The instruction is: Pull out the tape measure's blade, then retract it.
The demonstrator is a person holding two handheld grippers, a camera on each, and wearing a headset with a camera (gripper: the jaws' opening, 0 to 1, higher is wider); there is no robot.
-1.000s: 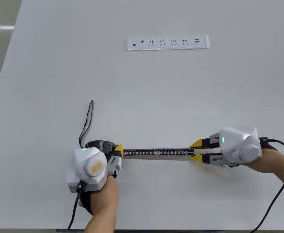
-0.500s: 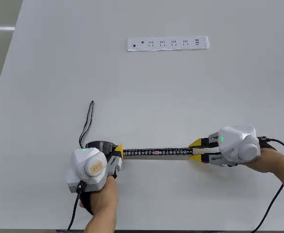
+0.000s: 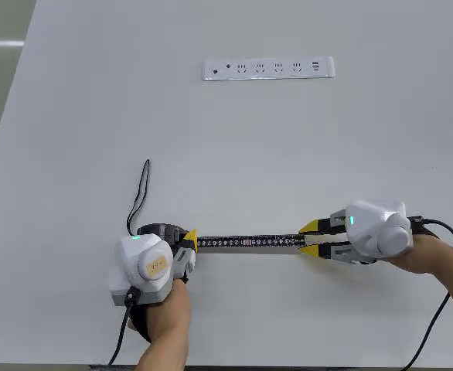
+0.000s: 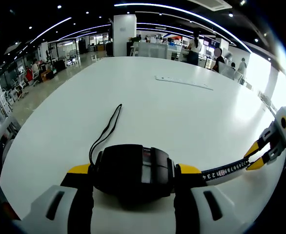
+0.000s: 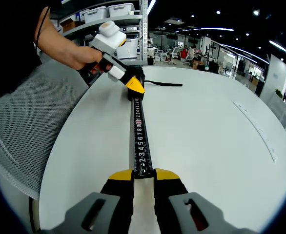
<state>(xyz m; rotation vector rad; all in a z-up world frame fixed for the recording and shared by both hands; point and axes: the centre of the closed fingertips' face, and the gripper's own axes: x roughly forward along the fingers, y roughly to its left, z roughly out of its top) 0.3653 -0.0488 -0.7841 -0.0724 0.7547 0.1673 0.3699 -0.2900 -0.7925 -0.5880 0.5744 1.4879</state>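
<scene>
Your left tongs (image 4: 133, 171) are closed against both sides of the black plastic tape measure case (image 4: 133, 161), which sits on the white desk (image 3: 250, 154). Your right tongs (image 5: 144, 174), nearly closed, pinch the tip of the black numbered blade (image 5: 140, 131), which is drawn out flat between them. A black cord loop (image 3: 139, 193) lies behind the case. A white power strip (image 3: 269, 68) lies far back. Beyond is an open office with lit ceiling strips.
</scene>
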